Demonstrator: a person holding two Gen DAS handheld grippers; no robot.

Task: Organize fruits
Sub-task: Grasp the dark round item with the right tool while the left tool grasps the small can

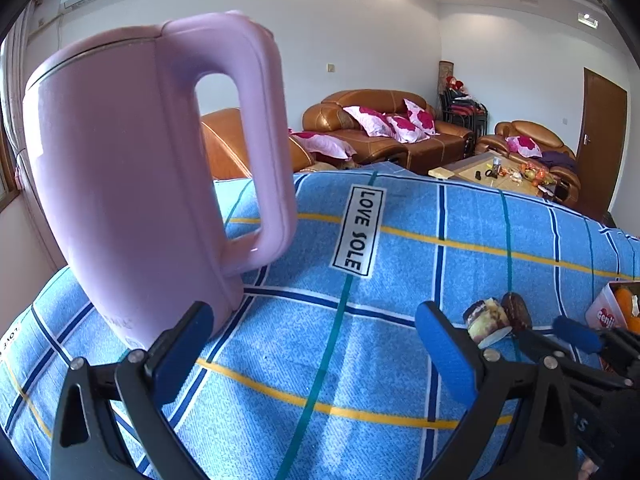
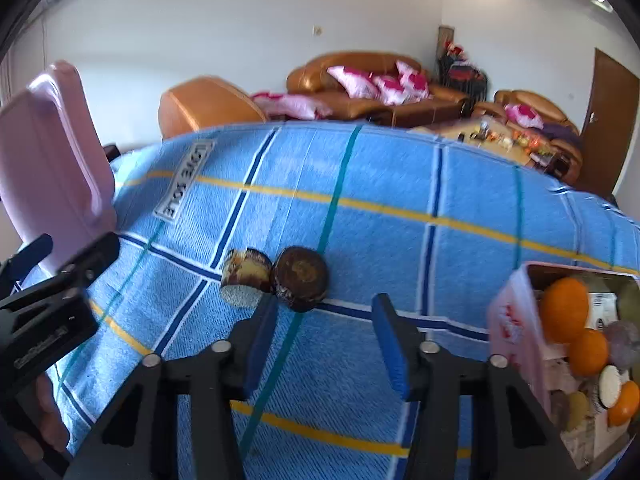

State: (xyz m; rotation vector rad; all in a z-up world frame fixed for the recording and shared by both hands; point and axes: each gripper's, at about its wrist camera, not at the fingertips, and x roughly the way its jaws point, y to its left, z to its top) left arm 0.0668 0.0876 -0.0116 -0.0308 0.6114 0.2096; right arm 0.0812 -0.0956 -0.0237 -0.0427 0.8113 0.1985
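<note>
Two dark brown fruit halves lie side by side on the blue checked cloth: a cut piece with yellowish flesh (image 2: 245,279) and a rounder one (image 2: 301,279). They also show in the left wrist view (image 1: 486,320) beside the right gripper. My right gripper (image 2: 326,334) is open and empty, just in front of the rounder half. My left gripper (image 1: 316,350) is open and empty, low over the cloth, right of the pink kettle (image 1: 132,184). A pink box (image 2: 516,328) at the right holds oranges (image 2: 566,308) and other fruit.
The pink kettle stands at the table's left side (image 2: 52,160). The cloth (image 1: 400,248) carries a "LOVE SOLE" label (image 1: 358,230). Beyond the table's far edge are brown leather sofas (image 1: 384,128) and a coffee table (image 1: 500,172).
</note>
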